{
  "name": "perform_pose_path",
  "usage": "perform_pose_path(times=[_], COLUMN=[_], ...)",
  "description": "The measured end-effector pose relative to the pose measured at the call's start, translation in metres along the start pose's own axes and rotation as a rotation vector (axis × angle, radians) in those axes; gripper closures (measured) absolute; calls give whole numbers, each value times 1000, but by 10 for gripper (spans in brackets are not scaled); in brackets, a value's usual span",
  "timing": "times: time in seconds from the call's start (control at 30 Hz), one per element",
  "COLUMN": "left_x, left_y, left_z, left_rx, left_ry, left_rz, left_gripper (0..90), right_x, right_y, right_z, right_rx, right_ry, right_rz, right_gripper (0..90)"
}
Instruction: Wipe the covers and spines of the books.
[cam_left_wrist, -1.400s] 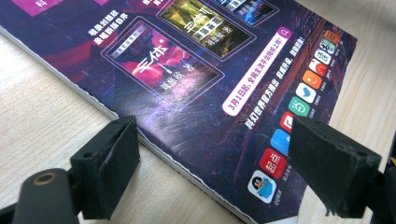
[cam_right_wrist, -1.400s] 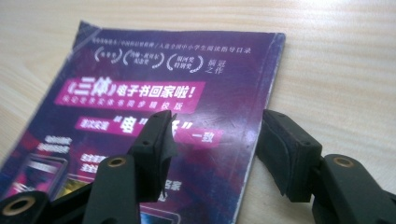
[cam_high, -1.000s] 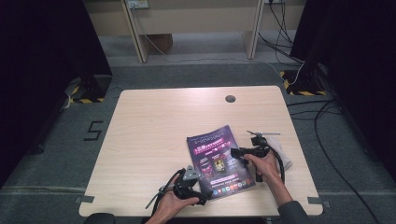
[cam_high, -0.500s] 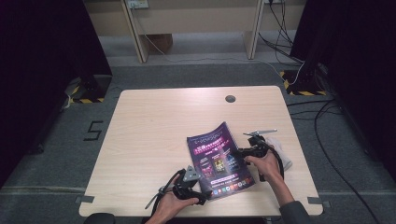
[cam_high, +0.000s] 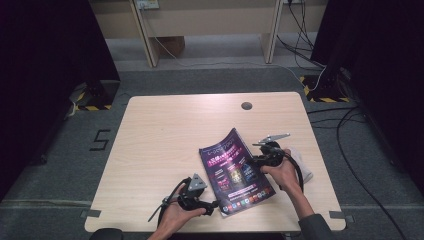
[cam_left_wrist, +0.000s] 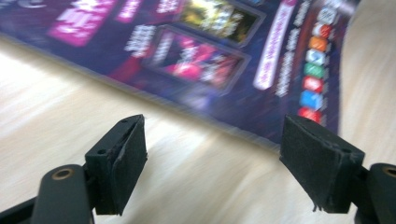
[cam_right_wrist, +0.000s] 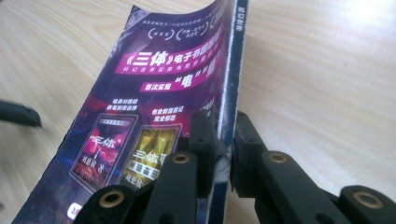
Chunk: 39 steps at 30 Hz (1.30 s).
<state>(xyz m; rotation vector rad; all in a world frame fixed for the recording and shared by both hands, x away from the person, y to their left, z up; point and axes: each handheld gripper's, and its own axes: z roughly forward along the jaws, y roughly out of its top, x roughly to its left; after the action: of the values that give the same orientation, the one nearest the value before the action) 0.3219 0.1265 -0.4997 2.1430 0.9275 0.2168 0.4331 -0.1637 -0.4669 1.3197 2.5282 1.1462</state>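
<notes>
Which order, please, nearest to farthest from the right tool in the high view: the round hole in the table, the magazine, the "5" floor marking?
1. Magazine: clamped in the right tool.
2. Round hole: table's far side.
3. "5" floor marking: floor, far left.

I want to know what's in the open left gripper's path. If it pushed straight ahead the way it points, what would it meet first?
Probably the magazine: its near edge lies across the table just ahead of the left gripper, though the gap is hard to judge.

Bare table (cam_high: 165, 135) left and beyond, magazine (cam_high: 235, 172) lifted between tools
</notes>
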Motion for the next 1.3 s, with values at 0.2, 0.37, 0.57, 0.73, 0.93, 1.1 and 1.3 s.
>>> perform_pose_path(times=[0.2,0.37,0.57,0.73,0.93,1.1,1.3], left_x=[15,19,22,23,25,25,26], left_y=[-7,-13,-17,-19,-20,-20,-20], left_z=[-11,-17,-19,-19,-18,-18,-18], left_rx=[23,36,44,67,78,81,83], left_ry=[38,50,54,55,51,51,51], left_rz=[-12,-10,-16,-15,-23,-24,-25], left_gripper=[219,219,220,220,219,219,219], right_x=[11,16,23,29,39,52,69], right_y=[22,39,61,78,101,121,138], right_z=[0,-2,-9,-21,-35,-43,-38], right_rx=[49,98,126,138,147,151,191], right_ry=[-51,-97,-152,-209,-278,-348,-436], right_rz=[-96,-153,-224,-270,-330,-389,-457], right_gripper=[839,844,845,845,845,845,845])
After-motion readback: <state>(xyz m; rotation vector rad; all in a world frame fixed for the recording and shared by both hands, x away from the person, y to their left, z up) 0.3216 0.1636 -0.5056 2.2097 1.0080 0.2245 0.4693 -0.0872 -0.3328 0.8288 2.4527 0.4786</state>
